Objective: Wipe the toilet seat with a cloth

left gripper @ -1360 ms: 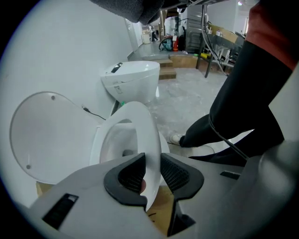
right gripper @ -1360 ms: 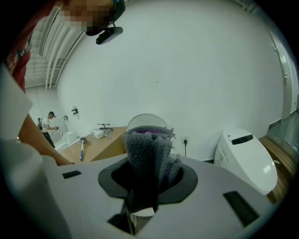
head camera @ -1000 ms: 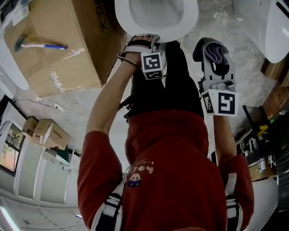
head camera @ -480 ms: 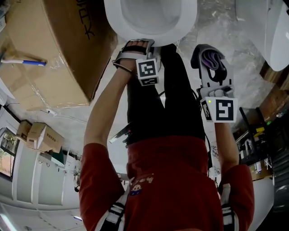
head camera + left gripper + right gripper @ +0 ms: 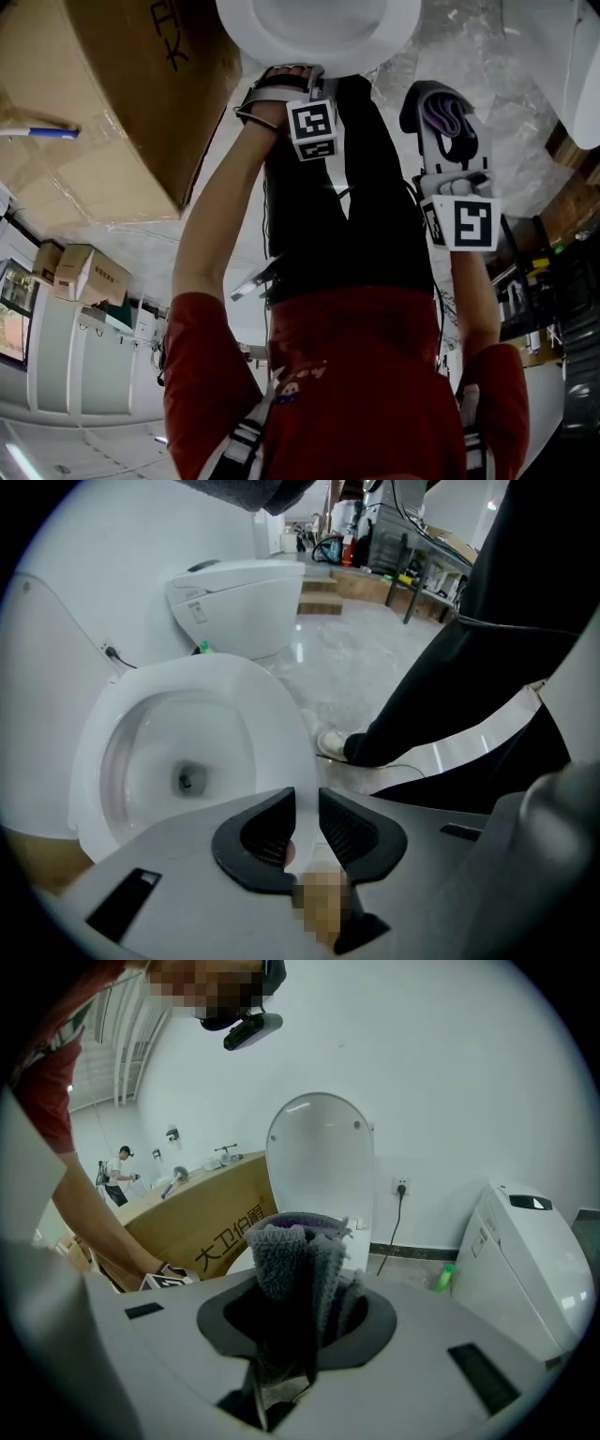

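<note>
My right tongs (image 5: 302, 1258) are pinching the cloth (image 5: 286, 1251). It is a grey pile cloth with a purple fold, bunched between the jaws and standing up past their tips. In the head view the same bundle (image 5: 445, 117) sticks out ahead of these tongs (image 5: 441, 105), off to the right of the toilet and not touching it.

My left tongs (image 5: 307, 803) point steeply down at the front edge of the toilet seat (image 5: 272, 705). Their jaws have just been closing and now stand a narrow slit apart. Nothing is caught between the pads, and only a pale surface shows through the gap. The white seat ring lies flat round the bowl, just beyond and to the left of these tips. From the head view the left tongs (image 5: 286, 77) sit right at that front rim (image 5: 394, 37).

Ahead of the right tongs the lid (image 5: 321, 1171) stands upright against the wall. A cardboard box (image 5: 202, 1218) is to their left and a second toilet (image 5: 525, 1251) to their right. My shoe (image 5: 333, 744) is on the floor just past the left tongs' right jaw.
</note>
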`<state>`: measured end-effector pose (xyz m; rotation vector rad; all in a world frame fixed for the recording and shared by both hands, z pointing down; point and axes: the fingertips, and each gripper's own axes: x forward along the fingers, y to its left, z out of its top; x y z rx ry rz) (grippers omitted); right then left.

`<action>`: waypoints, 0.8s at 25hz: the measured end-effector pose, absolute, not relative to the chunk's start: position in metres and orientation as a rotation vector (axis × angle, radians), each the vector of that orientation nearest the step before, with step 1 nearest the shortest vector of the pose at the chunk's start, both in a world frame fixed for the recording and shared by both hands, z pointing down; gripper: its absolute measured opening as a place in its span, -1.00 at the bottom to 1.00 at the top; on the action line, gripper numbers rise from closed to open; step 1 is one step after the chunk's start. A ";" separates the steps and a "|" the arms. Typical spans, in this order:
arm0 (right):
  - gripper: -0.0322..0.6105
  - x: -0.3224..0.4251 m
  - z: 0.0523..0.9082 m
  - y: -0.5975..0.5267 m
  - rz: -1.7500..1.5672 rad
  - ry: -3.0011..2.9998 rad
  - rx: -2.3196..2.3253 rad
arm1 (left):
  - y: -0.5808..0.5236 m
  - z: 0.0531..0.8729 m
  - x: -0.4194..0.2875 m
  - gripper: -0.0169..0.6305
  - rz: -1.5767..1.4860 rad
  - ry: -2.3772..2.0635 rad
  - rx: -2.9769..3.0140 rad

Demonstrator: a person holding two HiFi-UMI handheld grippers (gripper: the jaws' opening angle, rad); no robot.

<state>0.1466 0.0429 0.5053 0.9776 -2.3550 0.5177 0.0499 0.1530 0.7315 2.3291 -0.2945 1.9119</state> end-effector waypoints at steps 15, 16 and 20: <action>-0.60 0.110 0.518 0.004 0.573 -2.367 0.983 | 0.106 0.684 0.030 -0.91 1.468 -0.865 2.442; -0.60 0.106 0.520 -0.001 0.575 -2.364 0.991 | 0.096 0.675 0.024 -0.91 1.401 -0.941 2.442; -0.60 0.092 0.535 -0.027 0.591 -2.337 1.035 | 0.050 0.631 -0.005 -0.91 1.101 -1.273 2.444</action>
